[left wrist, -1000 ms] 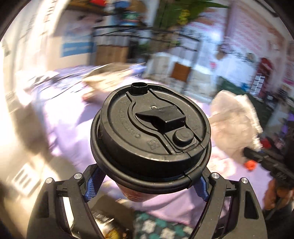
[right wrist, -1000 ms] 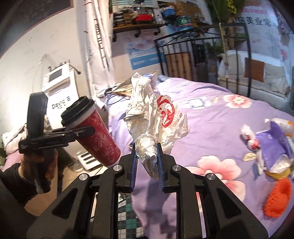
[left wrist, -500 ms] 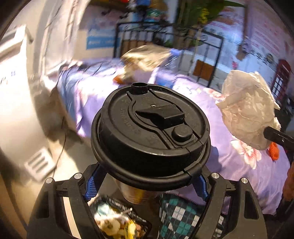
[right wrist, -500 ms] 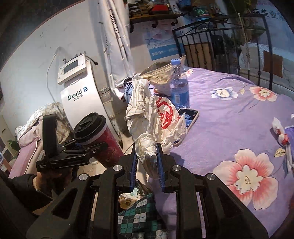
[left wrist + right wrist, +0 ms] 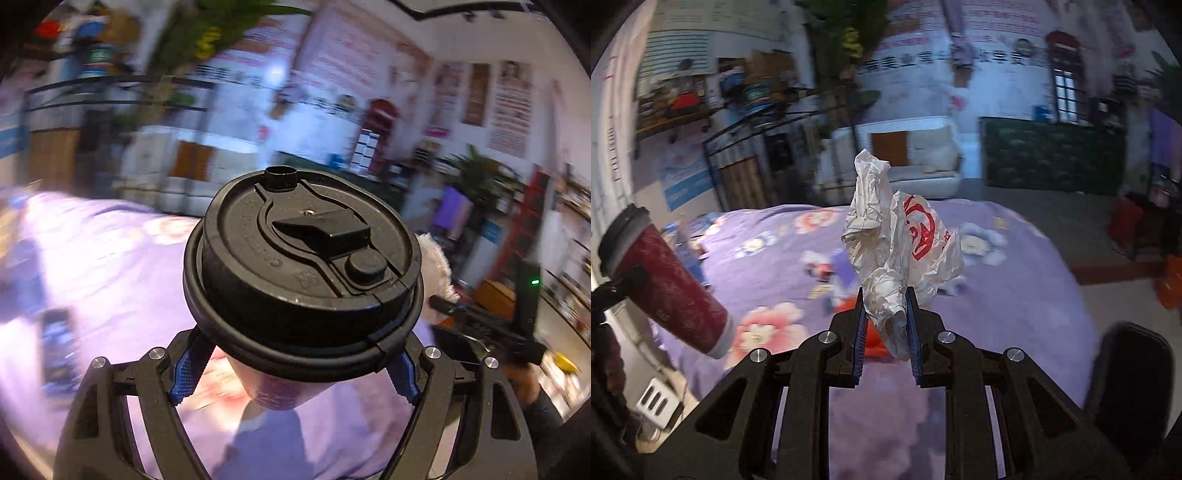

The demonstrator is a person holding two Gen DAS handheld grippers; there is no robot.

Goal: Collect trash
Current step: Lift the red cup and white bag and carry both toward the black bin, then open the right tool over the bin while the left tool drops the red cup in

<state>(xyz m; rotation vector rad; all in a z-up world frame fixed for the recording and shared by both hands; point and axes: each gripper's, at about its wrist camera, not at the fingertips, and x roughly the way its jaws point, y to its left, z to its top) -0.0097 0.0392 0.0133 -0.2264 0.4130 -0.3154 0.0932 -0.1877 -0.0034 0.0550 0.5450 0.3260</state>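
My left gripper (image 5: pixel 295 373) is shut on a red paper coffee cup with a black lid (image 5: pixel 306 266), held upright above the purple bed. The cup also shows in the right wrist view (image 5: pixel 668 291) at the left, tilted. My right gripper (image 5: pixel 885 332) is shut on a crumpled white plastic bag with a red logo (image 5: pixel 897 251), which sticks up from the jaws. The bag's edge peeks out behind the lid in the left wrist view (image 5: pixel 437 273).
A bed with a purple flowered cover (image 5: pixel 1015 295) lies under both grippers. A phone (image 5: pixel 55 350) lies on it at the left. More scraps and something orange (image 5: pixel 875 339) lie on the cover behind the bag. A white sofa (image 5: pixel 923 166) stands beyond.
Both grippers have swung right and up, away from the white machine and the bin on the floor, and now face across the bed. Each keeps its hold.
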